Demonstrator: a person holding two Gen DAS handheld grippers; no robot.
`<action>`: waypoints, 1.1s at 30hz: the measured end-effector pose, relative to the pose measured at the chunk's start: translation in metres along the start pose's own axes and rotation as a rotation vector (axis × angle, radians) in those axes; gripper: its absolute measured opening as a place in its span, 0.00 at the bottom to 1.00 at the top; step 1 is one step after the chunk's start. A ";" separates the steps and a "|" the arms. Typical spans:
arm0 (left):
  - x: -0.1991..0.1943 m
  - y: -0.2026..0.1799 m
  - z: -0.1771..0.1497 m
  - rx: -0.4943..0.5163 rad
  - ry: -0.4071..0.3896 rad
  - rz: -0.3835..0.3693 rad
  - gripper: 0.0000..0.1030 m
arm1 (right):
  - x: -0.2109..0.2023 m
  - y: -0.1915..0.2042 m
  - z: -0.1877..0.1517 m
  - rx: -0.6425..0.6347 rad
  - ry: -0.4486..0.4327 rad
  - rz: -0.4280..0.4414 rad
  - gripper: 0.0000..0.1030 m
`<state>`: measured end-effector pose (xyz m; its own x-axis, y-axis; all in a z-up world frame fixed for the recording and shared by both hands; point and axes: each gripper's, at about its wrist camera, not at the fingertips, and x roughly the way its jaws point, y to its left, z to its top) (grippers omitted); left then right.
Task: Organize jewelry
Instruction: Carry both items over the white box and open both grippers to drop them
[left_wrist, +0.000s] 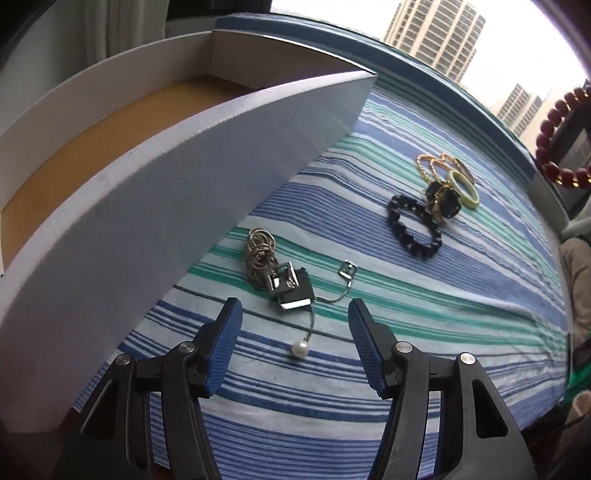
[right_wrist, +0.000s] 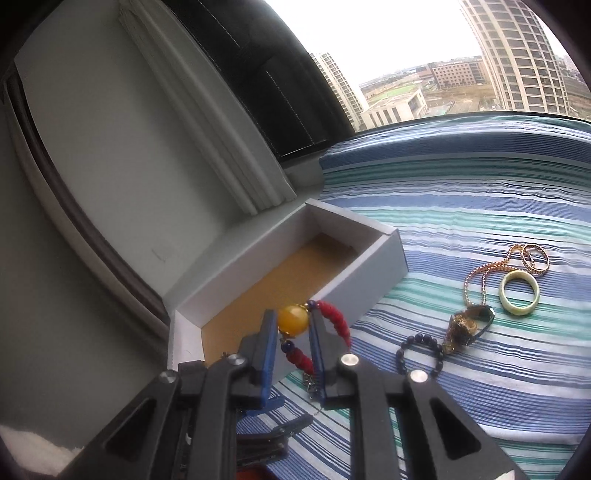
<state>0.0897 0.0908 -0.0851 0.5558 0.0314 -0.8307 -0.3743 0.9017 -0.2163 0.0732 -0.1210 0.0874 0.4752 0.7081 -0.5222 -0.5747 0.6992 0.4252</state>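
My left gripper (left_wrist: 294, 314) stands open just above the striped cloth (left_wrist: 424, 332). A silver necklace lies there, its square pendant (left_wrist: 290, 291) just past the fingertips and its pearl (left_wrist: 299, 349) between the fingers, untouched. My right gripper (right_wrist: 293, 321) is shut on a red bead bracelet (right_wrist: 334, 321), the pads pressing its big yellow bead (right_wrist: 293, 319). It hangs over the near end of the open white box (right_wrist: 369, 229), whose brown floor is bare. The same bracelet (left_wrist: 554, 140) shows at the right edge of the left wrist view.
More jewelry lies on the cloth to the right: a dark bead bracelet (left_wrist: 413, 225) (right_wrist: 419, 350), a pale green ring (left_wrist: 463, 188) (right_wrist: 519, 293), a gold chain (left_wrist: 439, 162) (right_wrist: 480, 273) and a dark stone pendant (left_wrist: 443, 199) (right_wrist: 469, 325). The box wall (left_wrist: 184, 177) rises close on the left.
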 end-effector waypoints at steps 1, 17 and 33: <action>0.006 0.001 0.002 -0.024 -0.014 0.020 0.60 | -0.003 -0.003 -0.005 0.005 -0.003 -0.004 0.17; 0.021 -0.003 0.024 -0.065 -0.056 -0.019 0.18 | -0.012 -0.045 -0.032 0.087 -0.015 -0.030 0.17; -0.103 0.009 0.053 -0.052 -0.210 -0.255 0.18 | -0.002 -0.016 -0.010 0.020 -0.016 -0.038 0.17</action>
<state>0.0681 0.1189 0.0258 0.7752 -0.0998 -0.6237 -0.2377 0.8688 -0.4343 0.0747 -0.1346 0.0743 0.5070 0.6823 -0.5267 -0.5429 0.7274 0.4198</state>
